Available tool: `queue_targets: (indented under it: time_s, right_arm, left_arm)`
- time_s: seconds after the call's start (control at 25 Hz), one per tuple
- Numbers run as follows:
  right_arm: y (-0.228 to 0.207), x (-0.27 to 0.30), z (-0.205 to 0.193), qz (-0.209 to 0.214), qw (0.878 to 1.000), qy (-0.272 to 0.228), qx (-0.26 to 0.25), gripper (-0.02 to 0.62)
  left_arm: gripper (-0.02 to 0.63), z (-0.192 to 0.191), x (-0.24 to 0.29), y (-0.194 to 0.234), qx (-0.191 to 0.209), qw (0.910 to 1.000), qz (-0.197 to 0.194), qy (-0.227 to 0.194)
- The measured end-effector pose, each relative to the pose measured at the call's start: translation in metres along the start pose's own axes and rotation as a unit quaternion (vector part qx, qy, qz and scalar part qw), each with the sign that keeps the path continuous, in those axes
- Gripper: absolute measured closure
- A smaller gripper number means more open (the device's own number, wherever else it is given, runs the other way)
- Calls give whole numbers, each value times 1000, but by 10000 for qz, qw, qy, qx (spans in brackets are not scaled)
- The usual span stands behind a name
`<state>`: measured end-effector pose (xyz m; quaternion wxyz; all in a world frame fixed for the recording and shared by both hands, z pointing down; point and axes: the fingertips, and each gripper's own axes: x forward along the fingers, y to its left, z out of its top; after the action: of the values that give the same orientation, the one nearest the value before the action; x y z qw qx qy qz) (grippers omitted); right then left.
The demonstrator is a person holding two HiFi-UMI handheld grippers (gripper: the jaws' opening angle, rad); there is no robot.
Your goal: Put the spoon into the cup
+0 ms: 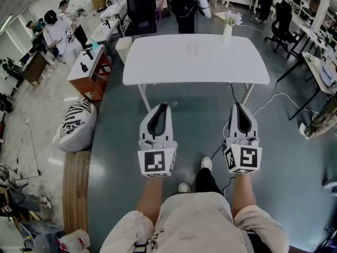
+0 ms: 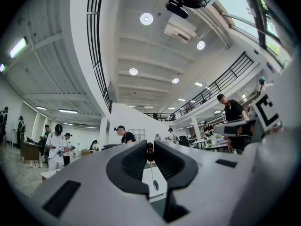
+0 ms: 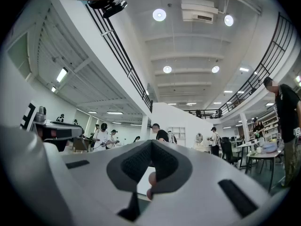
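A small clear cup (image 1: 192, 49) stands near the middle of the white table (image 1: 158, 67), far ahead of me. Through the left gripper's jaw loop a thin spoon-like shape (image 2: 154, 184) lies on the white tabletop; I cannot make out the spoon in the head view. My left gripper (image 1: 164, 105) and right gripper (image 1: 237, 105) are held side by side over the floor, well short of the table's near edge. Both have their tips together with nothing held. In their own views the left gripper (image 2: 149, 149) and right gripper (image 3: 151, 143) point a little upward at the hall.
A white vase with flowers (image 1: 227, 28) stands at the table's far right corner. Behind the table are a black chair (image 1: 141, 9) and a standing person (image 1: 181, 4). A striped beanbag (image 1: 76, 123) and a red cabinet (image 1: 89, 70) sit at the left; cables (image 1: 274, 101) run over the floor.
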<state>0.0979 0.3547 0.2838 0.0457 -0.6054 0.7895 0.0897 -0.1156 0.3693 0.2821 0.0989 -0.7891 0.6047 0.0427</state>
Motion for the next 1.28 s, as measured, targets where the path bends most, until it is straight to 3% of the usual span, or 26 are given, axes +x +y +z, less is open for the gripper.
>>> queue_targets:
  time_s: [0.44, 0.64, 1.28]
  right_arm:
    - [-26, 21, -19, 24, 9999, 96, 97, 607]
    - [-47, 42, -34, 124, 9986, 185, 473, 607]
    - [-154, 166, -58, 129, 9987, 23, 487, 607]
  left_arm:
    - [565, -12, 36, -17, -21, 9999, -79, 67]
    - [565, -20, 63, -25, -1, 9998, -93, 183]
    - [565, -38, 221, -53, -10, 9999, -24, 154]
